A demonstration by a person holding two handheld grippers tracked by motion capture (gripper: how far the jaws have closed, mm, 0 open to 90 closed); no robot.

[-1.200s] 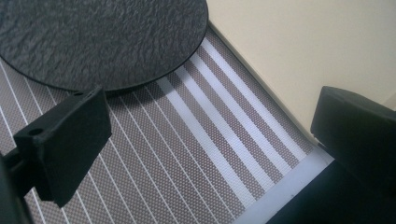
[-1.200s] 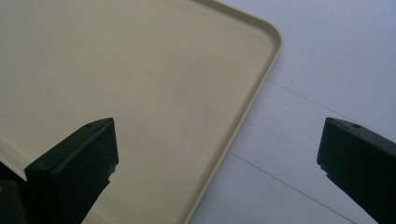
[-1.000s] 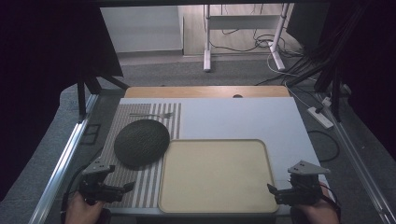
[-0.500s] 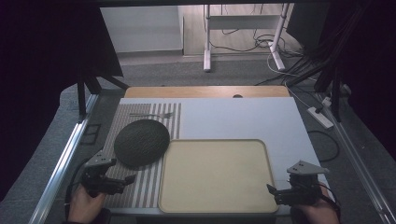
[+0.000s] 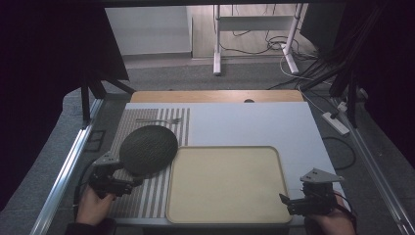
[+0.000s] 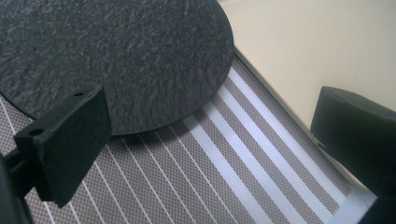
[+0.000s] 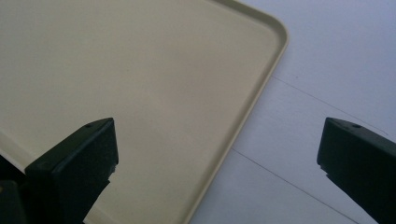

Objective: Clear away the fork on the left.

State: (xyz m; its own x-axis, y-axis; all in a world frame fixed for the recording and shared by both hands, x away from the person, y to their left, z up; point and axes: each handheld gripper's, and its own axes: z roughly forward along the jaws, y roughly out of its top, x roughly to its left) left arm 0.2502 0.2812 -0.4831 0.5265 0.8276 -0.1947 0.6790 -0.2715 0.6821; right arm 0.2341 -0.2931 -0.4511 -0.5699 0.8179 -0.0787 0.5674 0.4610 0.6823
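Slate-dark and rough-textured, the round plate (image 5: 148, 149) is lying on the striped placemat (image 5: 147, 196) toward the left edge of the desk (image 5: 254, 122), its right rim just beside the left rim of the beige tray (image 5: 225, 215). The left gripper (image 5: 128, 182) is hovering at the plate's near-left edge, its fingers (image 6: 70, 140) standing wide apart. In the left gripper view one finger is sitting over the plate's near rim while the other is hanging over the tray's edge, so the plate's curved edge and a band of striped mat are lying between them; whether the finger is touching the plate cannot be told. The right gripper (image 5: 288, 203) is sitting at the near-right corner of the tray, fingers (image 7: 74, 163) spread wide, one above the tray's floor and the other above the white desk surface, with the tray's rounded rim running between them. A fork (image 5: 157, 119) is lying on the far part of the placemat, well apart from both grippers.
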